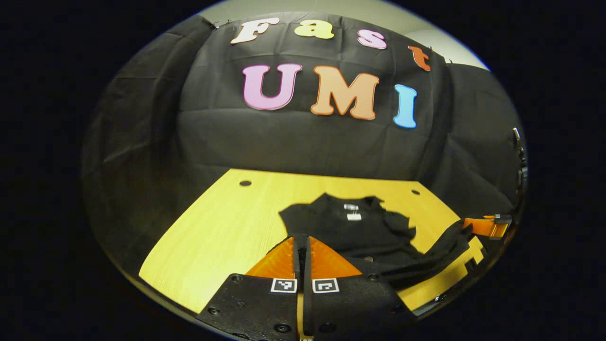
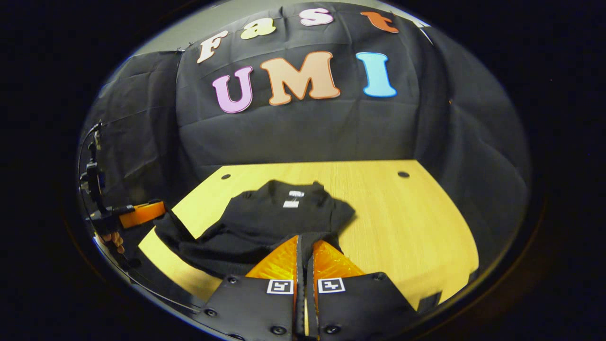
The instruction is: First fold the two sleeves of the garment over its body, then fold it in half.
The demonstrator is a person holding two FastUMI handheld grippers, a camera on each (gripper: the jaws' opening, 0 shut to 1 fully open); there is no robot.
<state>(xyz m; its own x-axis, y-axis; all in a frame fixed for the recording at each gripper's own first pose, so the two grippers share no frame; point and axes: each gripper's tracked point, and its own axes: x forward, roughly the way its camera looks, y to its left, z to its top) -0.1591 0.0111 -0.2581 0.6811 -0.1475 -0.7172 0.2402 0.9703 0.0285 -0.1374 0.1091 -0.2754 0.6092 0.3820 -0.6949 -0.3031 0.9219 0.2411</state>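
- Left gripper view: the left gripper (image 1: 301, 246) is seen with its fingers drawn together on a thin edge of the garment (image 1: 360, 232), at the hem end nearest the camera; cloth appears pinched between them, though black on black makes this hard to confirm.
- Right gripper view: the right gripper (image 2: 305, 244) is likewise clenched on a fold of the garment's near edge, opposite the neck label (image 2: 290, 204).
- Risk: if the two grips are carried forward unevenly, the half-fold may be skewed, so that the hem lands off the collar line.
- Risk: only a thin pinch is held, so the cloth could slip out mid-lift; a tucked sleeve might also be dragged loose.
- Risk: the table (image 2: 402, 213) edge lies close to the garment's near side, and a slack hem could be let hang over it.
- Garment: black, short-sleeved, laid flat on the table with the collar at the far end; the sleeves are judged folded inward over the body, and the surface is somewhat rumpled.
- The other gripper (image 2: 137, 214) is seen beyond the garment's side, with fingers of a hand (image 2: 113, 240) beneath it.
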